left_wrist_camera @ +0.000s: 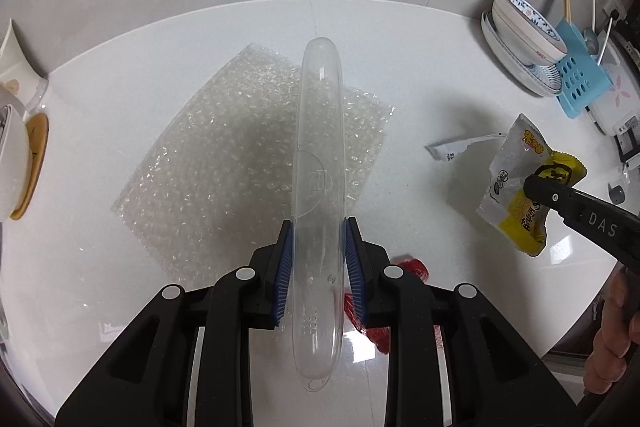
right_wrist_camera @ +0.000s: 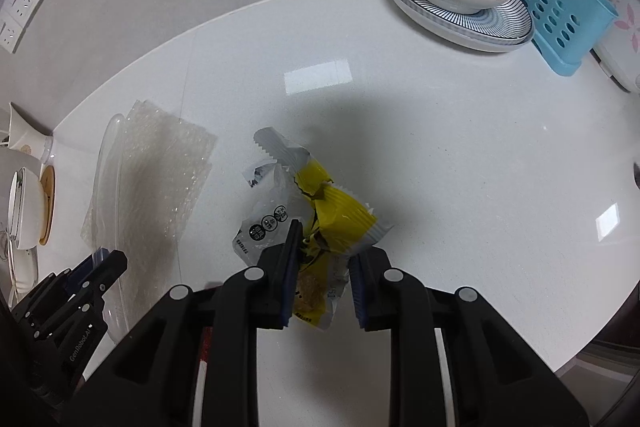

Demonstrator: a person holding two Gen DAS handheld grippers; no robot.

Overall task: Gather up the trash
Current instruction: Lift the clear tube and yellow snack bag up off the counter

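Left gripper [left_wrist_camera: 319, 267] pinches a clear plastic lid [left_wrist_camera: 318, 163] on edge, long axis pointing away over the bubble wrap [left_wrist_camera: 224, 155]; right gripper [right_wrist_camera: 324, 267] clamps a yellow snack wrapper [right_wrist_camera: 320, 223] above the countertop [right_wrist_camera: 460, 167].

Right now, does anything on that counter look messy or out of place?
Yes. Loose trash sits among tidy dishes: a bubble wrap sheet lies flat on the counter, a torn white wrapper scrap beside it, something red near the edge. The crumpled yellow snack wrapper and a clear plastic case are already gripped.
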